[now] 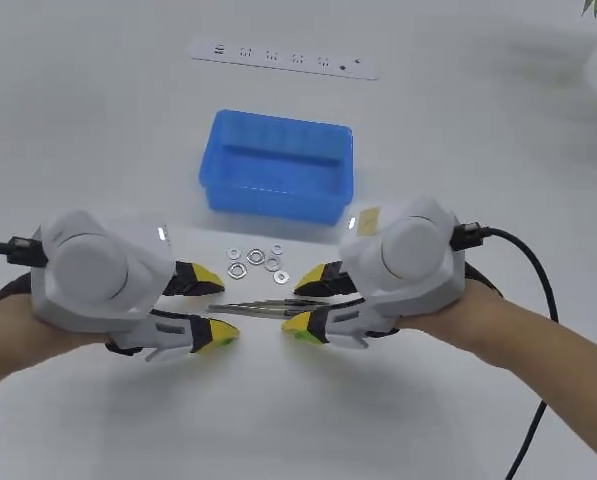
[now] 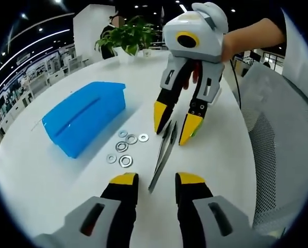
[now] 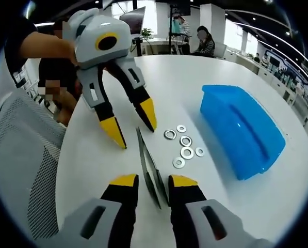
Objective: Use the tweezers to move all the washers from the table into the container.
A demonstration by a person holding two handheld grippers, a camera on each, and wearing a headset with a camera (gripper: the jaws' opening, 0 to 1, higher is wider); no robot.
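L gripper [image 1: 218, 306] and R gripper [image 1: 302, 302] are nose to nose, low over the surface [image 1: 458, 120]. Both sets of jaws spread, nothing pinched. Tweezers [image 1: 263, 309] lie flat btwn them, one end in each gripper's jaw gap. Six washers [image 1: 255, 262] sit loose just beyond the tweezers, near the blue container [image 1: 278, 165] behind them.

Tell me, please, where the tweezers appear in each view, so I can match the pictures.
Head view: tweezers low centre, just below the washers.
Left gripper view: tweezers at centre, right of the washers.
Right gripper view: tweezers low centre, left of the washers.
Shared landmark: the blue container beyond the washers.
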